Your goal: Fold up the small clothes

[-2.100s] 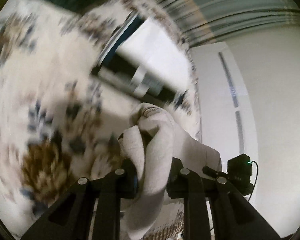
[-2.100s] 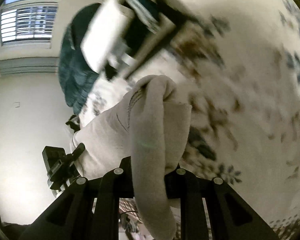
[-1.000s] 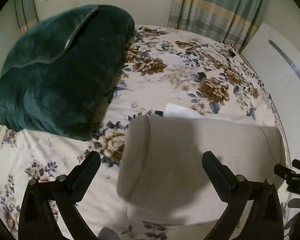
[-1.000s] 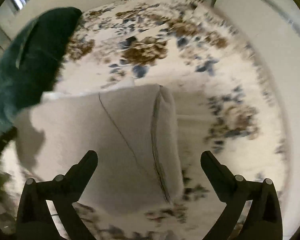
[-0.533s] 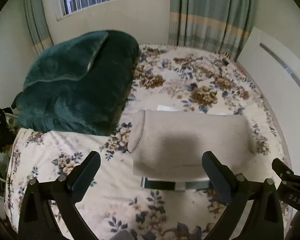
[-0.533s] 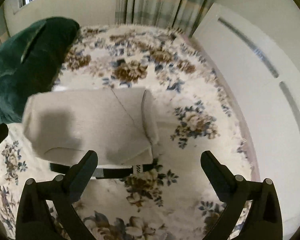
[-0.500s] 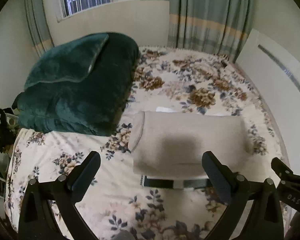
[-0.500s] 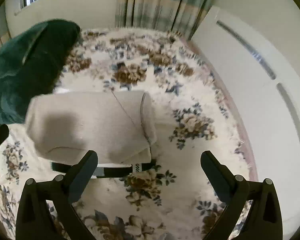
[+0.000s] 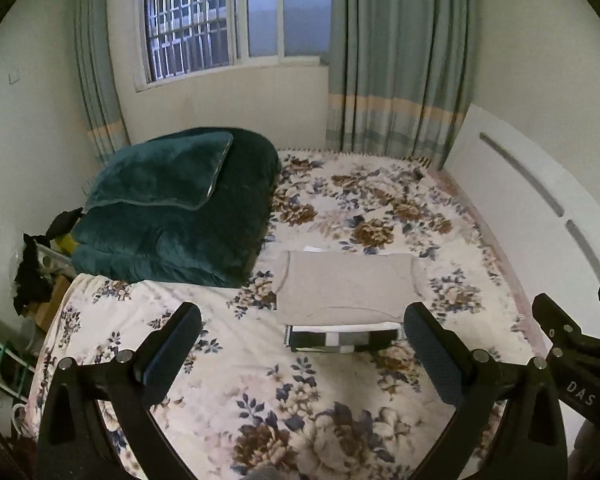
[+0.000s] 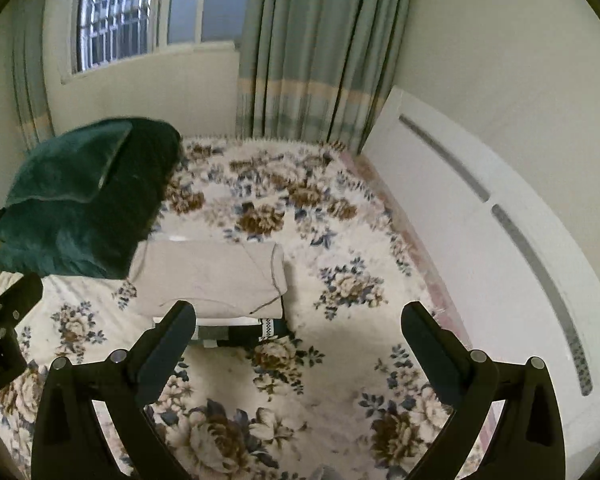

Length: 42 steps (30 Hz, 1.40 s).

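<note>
Currently, a beige knit garment (image 9: 346, 286) is seen folded into a soft rectangle on the floral bed (image 9: 260, 400), just beside the dark green plush quilt (image 9: 172, 208). It is stacked on a black-and-white patterned item (image 9: 340, 338), whose shape is mostly hidden. The left gripper (image 9: 300, 346) and right gripper (image 10: 296, 344) are held spread wide apart above the bed, nothing being gripped.

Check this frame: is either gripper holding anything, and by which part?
Nothing is held. The left gripper and right gripper are both open, apart from the folded beige garment on the stack.
</note>
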Each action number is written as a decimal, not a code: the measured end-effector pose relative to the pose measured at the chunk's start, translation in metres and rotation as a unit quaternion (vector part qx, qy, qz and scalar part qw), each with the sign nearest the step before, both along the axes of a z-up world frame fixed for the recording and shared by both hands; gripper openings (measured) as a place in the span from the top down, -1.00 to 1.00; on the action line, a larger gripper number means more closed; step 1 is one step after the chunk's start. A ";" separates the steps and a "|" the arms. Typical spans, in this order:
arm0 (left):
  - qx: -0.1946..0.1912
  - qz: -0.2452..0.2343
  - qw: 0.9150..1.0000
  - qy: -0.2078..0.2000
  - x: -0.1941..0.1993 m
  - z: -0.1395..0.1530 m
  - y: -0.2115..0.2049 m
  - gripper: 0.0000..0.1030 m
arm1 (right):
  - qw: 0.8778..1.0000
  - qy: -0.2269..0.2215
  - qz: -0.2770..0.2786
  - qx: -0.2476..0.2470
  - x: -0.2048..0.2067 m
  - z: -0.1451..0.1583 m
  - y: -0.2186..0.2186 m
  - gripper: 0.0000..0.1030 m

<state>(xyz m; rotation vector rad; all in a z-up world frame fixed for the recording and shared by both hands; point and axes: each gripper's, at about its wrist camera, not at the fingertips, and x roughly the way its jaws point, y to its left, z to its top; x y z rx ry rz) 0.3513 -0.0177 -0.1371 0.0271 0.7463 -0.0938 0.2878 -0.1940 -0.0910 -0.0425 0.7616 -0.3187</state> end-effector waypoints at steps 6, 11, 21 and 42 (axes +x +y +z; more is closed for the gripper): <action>-0.002 0.002 1.000 -0.018 -0.057 0.035 0.002 -1.00 | 0.999 -0.037 0.010 -0.012 -0.073 0.052 0.009 -1.00; -0.005 0.005 1.000 -0.026 -0.096 0.051 0.005 -1.00 | 0.998 -0.059 0.014 -0.010 -0.128 0.084 0.016 -1.00; -0.009 0.006 0.999 -0.048 -0.141 0.069 0.010 -1.00 | 0.996 -0.085 0.024 -0.008 -0.193 0.112 0.020 -1.00; -0.005 0.019 0.998 -0.068 -0.164 0.085 0.014 -1.00 | 0.994 -0.097 0.043 0.004 -0.205 0.127 0.013 -1.00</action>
